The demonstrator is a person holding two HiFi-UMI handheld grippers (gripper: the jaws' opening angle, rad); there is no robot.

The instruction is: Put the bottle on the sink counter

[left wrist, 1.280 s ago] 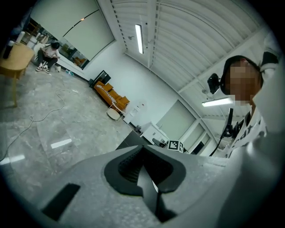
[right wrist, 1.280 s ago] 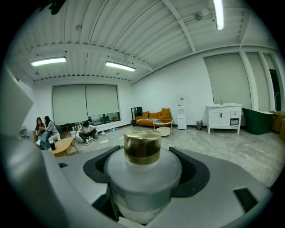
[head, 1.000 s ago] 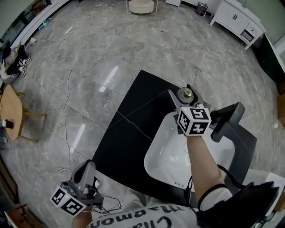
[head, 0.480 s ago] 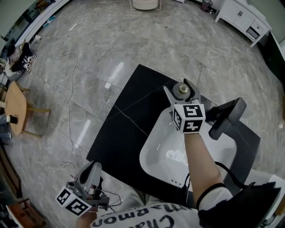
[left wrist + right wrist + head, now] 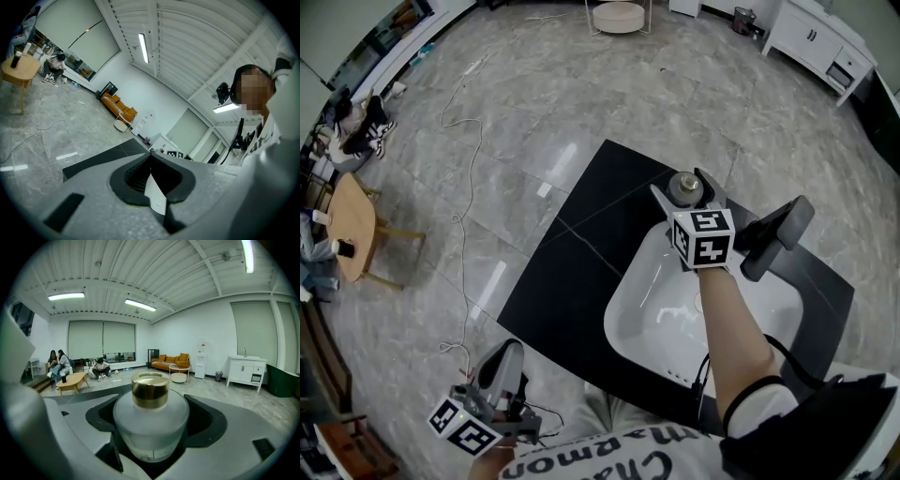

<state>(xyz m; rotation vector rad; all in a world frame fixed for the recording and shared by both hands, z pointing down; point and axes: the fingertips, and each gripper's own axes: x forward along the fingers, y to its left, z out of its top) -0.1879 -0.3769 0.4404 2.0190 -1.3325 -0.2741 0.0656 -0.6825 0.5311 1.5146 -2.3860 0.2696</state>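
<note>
The fingers [image 5: 65, 432] of my right gripper [image 5: 151, 406] are spread about halfway and clamped on the bottle [image 5: 151, 432], one dark pad against each side of its round frosted body. The bottle stands upright between them, its gold cap [image 5: 150, 390] sticking up above the jaws.

From the head view, the right gripper [image 5: 686, 194] reaches out over the white sink basin [image 5: 661, 323], and the bottle [image 5: 682, 185] sits at the far rim of the basin, over the black counter [image 5: 581, 272] that surrounds it. I can't tell whether its base touches the counter. The dark faucet [image 5: 772, 239] rises just to the right of the gripper's marker cube [image 5: 705, 238].

My left gripper [image 5: 150, 153] has its fingers [image 5: 93, 201] brought together, tips meeting, with nothing between them. In the head view it [image 5: 504, 364] hangs at the near left, off the near corner of the counter and above the grey floor [image 5: 581, 84], well apart from the sink.
</note>
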